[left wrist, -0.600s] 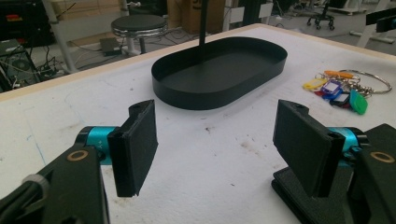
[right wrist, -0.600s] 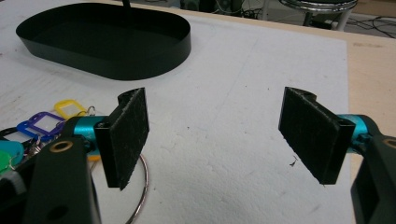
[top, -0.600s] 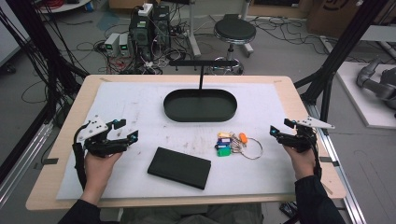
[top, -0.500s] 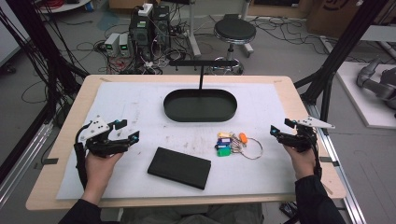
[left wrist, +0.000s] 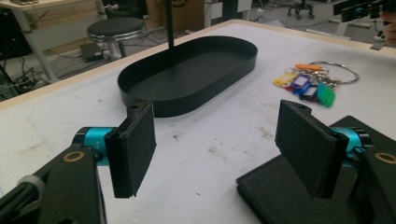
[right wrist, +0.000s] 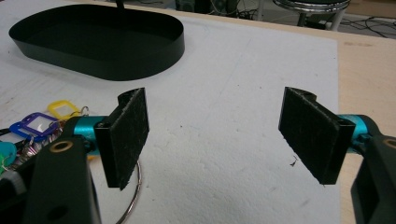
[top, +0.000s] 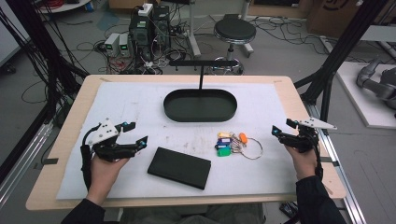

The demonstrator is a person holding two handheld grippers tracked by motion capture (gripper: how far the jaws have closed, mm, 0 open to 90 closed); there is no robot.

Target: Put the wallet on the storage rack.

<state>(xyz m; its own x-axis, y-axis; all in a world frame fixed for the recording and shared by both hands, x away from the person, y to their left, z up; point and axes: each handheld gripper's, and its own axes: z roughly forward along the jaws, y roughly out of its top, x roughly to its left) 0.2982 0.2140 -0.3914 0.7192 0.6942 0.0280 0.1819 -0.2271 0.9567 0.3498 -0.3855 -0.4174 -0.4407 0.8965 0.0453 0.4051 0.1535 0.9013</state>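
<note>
Both grippers gape empty: left gripper [top: 132, 133] near wallet [top: 179, 167], right gripper [top: 281, 129] near keys [top: 232, 142].

One black oval tray [top: 200, 113], one black wallet [top: 179, 167], one key bunch [top: 233, 143] (coloured tags)

Left gripper [top: 138, 132] slightly further forward than before, now closer to the black case [top: 180, 167] just off its right jaw, left hand [top: 105, 168] shifted along with it.
</note>
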